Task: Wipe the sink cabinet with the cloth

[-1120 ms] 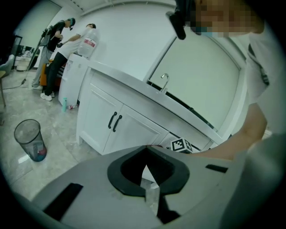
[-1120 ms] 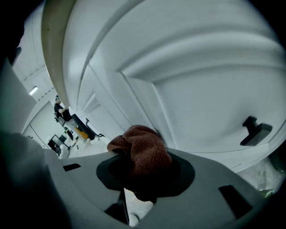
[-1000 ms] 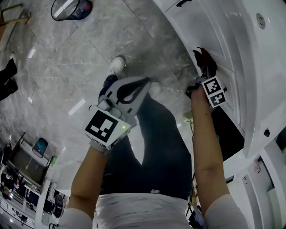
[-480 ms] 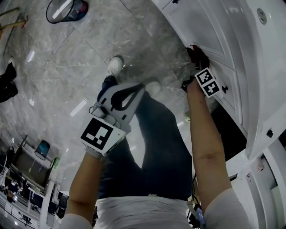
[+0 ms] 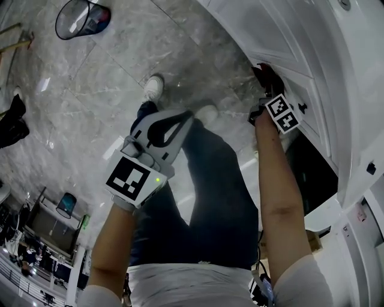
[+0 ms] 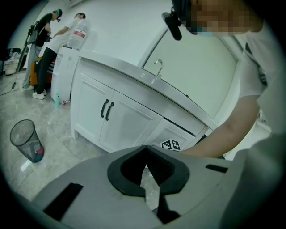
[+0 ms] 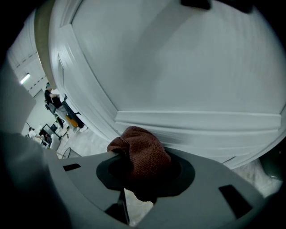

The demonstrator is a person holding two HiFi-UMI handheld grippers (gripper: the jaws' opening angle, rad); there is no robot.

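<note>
A dark red-brown cloth is bunched between the jaws of my right gripper, which is shut on it. The cloth presses against the lower moulding of a white cabinet door of the sink cabinet. In the head view my right gripper is up against the cabinet front at the upper right. My left gripper hangs over the floor in front of the person's leg, away from the cabinet. Its jaws are shut with nothing in them.
A dark bin stands on the grey marble floor at the top left. The cabinet has black handles and a tap above. A dark opening gapes in the cabinet beside my right arm. Other people stand far off.
My right gripper has slid the cloth a little upward and leftward along the cabinet door, then back slightly. The left gripper has dropped a bit lower and leftward in the view.
</note>
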